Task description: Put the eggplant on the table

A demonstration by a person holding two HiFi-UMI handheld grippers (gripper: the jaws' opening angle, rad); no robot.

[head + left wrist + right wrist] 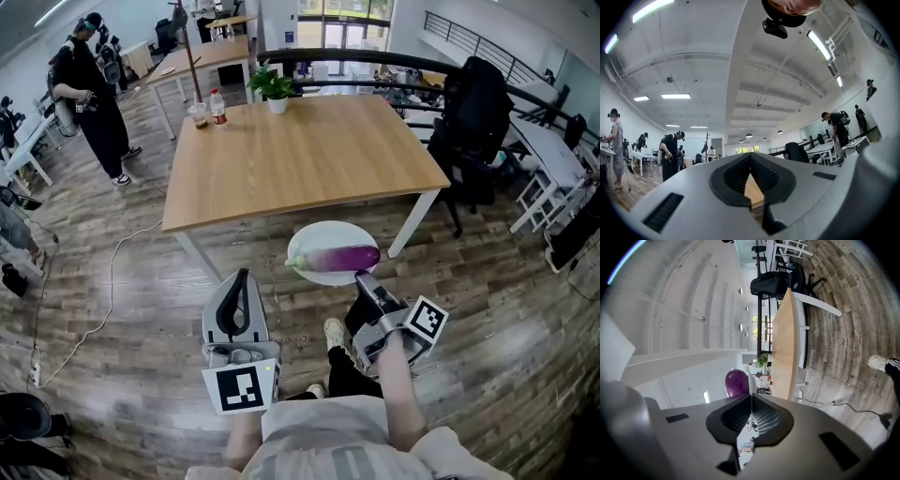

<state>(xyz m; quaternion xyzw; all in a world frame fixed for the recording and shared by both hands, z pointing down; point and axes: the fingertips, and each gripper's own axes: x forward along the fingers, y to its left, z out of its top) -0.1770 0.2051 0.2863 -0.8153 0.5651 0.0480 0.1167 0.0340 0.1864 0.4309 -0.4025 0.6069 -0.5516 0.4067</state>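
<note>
Head view: the wooden table (300,155) stands just ahead. Short of its near edge, a white plate (328,234) hangs in the air with the eggplant (342,257) lying on it. The right gripper (362,277) pinches the plate's rim. The left gripper (243,277) is closed on nothing. Carrying, I'd say; next the plate needs holding level while it goes over the tabletop.

The eggplant (339,257) lies on a plate (309,242), just before the near edge of the table (300,159). The right gripper (364,278) is at the plate's near rim, and the left gripper (243,277) is to its left. On the table's far left side stand a cup (199,114), a bottle (217,106) and a plant (274,89). A chair (473,112) stands to the right.
</note>
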